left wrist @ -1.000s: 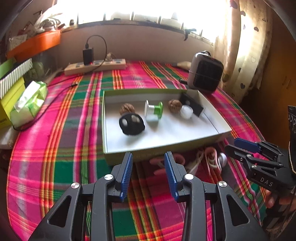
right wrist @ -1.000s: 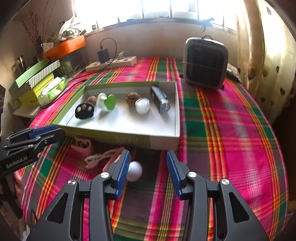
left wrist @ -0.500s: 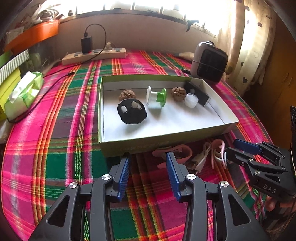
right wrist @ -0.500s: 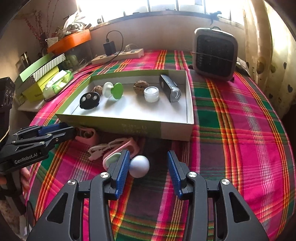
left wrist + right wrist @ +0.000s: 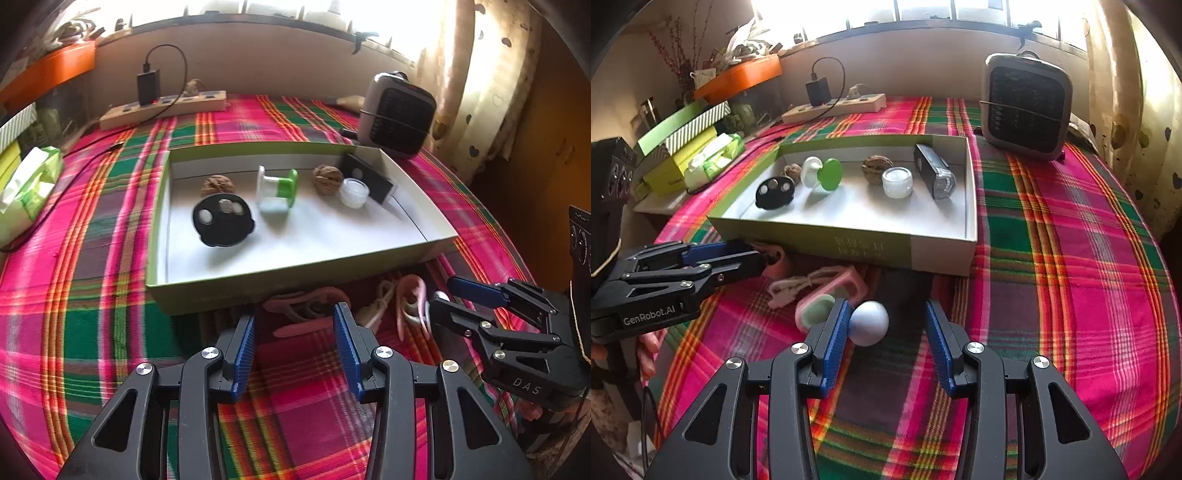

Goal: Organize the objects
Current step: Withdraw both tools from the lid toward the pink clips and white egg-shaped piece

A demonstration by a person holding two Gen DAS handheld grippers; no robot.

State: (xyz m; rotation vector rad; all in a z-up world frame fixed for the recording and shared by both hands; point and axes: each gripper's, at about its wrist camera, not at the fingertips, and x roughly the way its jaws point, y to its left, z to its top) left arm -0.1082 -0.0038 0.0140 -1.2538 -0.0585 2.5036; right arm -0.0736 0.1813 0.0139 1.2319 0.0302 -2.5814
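1. Since a second ago both hands have edged closer to the cardboard tray [image 5: 938, 258], so it looms larger in both views. The left claw [image 5: 293, 332] has just been opening its jaws; a pink clip [image 5: 306, 326] lies on the cloth just beyond its tips, not pressed.
2. The right claw [image 5: 886, 325] is spread, with the pale ball [image 5: 868, 323] between its pads, lying against the left pad and clear of the other: not pinched.
3. Inside the tray, along its far wall, sit a black disc [image 5: 774, 192], two walnuts [image 5: 876, 168], a white-and-green spool [image 5: 822, 176], a small clear jar [image 5: 897, 182] and a dark flashlight [image 5: 934, 171]. I would call that the finished part.
4. Still out on the table [image 5: 1071, 277], just in front of the tray's near wall: the ball, the pink clip, a pink case with a white cord [image 5: 827, 286] and a mint-and-pink oval [image 5: 814, 314].
5. By my reckoning the job is past halfway, with about four items left to be lifted over the near wall.
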